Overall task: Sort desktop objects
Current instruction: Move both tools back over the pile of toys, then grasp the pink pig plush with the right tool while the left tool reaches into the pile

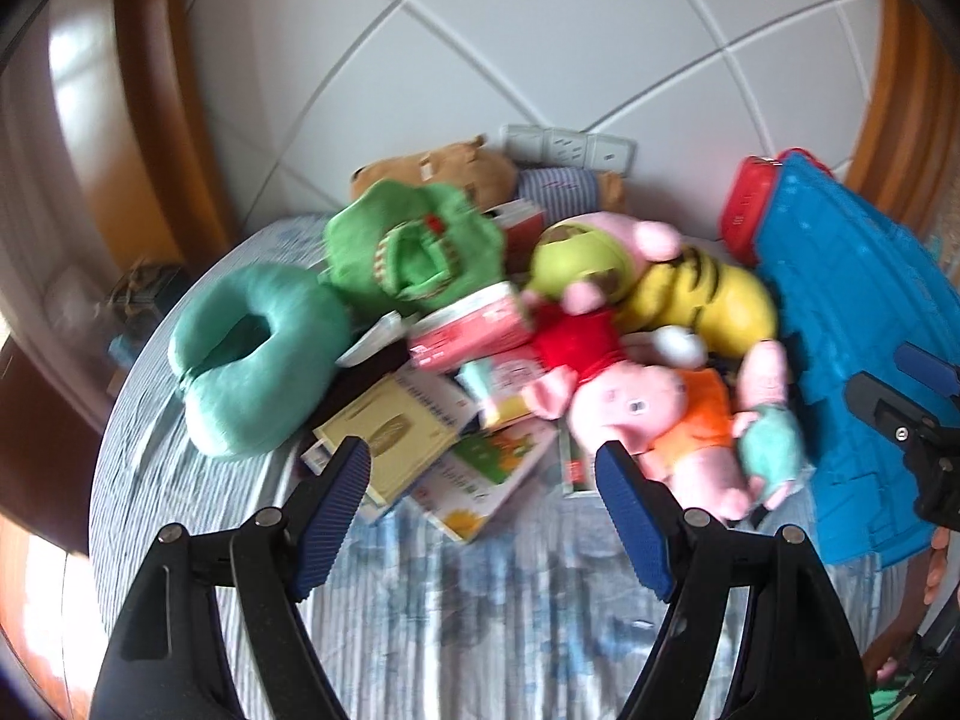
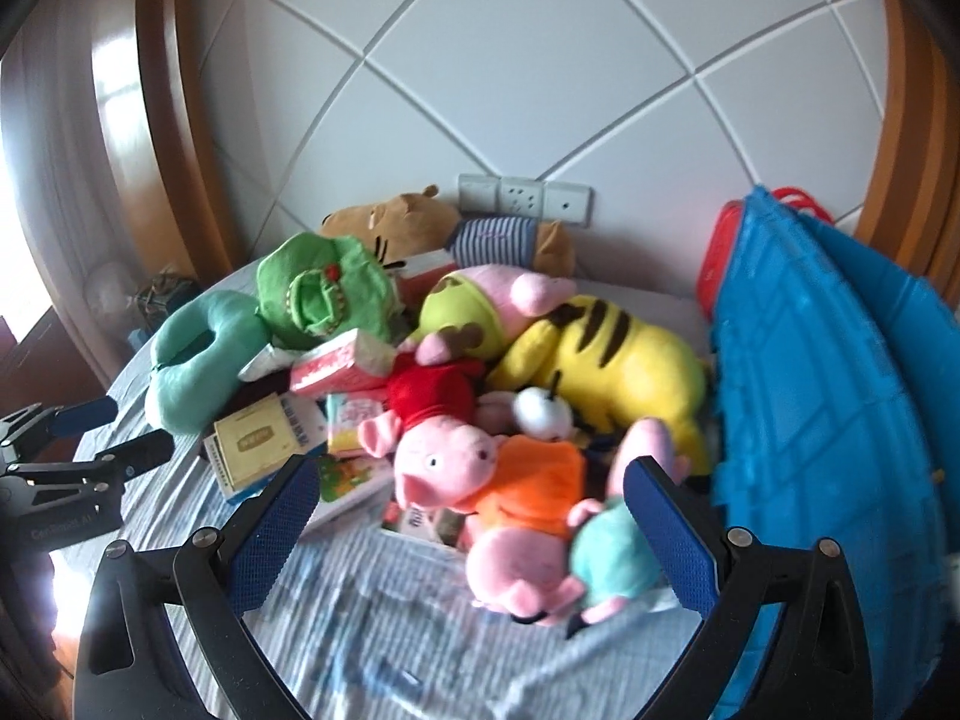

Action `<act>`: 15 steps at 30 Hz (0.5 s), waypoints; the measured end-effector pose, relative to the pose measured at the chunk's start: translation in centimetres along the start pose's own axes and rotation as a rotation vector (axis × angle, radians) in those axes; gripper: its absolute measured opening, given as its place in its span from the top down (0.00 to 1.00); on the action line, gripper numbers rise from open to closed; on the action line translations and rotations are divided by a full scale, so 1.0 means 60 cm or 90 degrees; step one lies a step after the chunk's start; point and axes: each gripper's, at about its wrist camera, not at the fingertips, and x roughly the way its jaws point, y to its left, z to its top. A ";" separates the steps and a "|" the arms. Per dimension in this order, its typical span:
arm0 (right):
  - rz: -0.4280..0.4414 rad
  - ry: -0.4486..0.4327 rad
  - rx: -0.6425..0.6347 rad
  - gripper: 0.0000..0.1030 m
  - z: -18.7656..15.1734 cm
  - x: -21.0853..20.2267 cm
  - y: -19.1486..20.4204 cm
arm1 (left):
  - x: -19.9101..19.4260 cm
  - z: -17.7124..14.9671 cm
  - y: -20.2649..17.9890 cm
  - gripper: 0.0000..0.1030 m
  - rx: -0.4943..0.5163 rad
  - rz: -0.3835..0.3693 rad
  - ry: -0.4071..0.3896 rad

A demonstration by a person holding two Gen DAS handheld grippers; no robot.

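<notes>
A heap of plush toys and books lies on a striped cloth (image 1: 420, 600). A pink pig in an orange shirt (image 2: 468, 468) lies in front, beside a small pig in teal (image 2: 606, 558). Behind are a pig in red (image 2: 432, 390), a yellow striped tiger (image 2: 612, 360), a green dinosaur (image 2: 324, 294), a teal neck pillow (image 1: 252, 354) and a brown plush (image 2: 402, 216). Books (image 1: 396, 438) and a pink box (image 1: 468, 330) lie among them. My left gripper (image 1: 480, 498) is open above the books. My right gripper (image 2: 474, 528) is open, with both front pigs between its fingers.
A blue plastic crate (image 2: 828, 432) stands at the right with a red case (image 1: 750, 210) behind it. A white tiled wall with sockets (image 2: 522, 198) is at the back. Wooden frames flank both sides. The left gripper shows at the left edge of the right wrist view (image 2: 114, 432).
</notes>
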 end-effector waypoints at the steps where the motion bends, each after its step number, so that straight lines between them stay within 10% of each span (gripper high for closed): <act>1: 0.003 0.005 0.003 0.01 -0.001 0.011 0.004 | 0.008 -0.001 0.011 0.25 -0.004 0.004 0.006; 15: 0.013 0.102 0.003 0.00 -0.007 0.158 0.033 | 0.130 -0.003 0.089 0.25 -0.025 0.026 0.080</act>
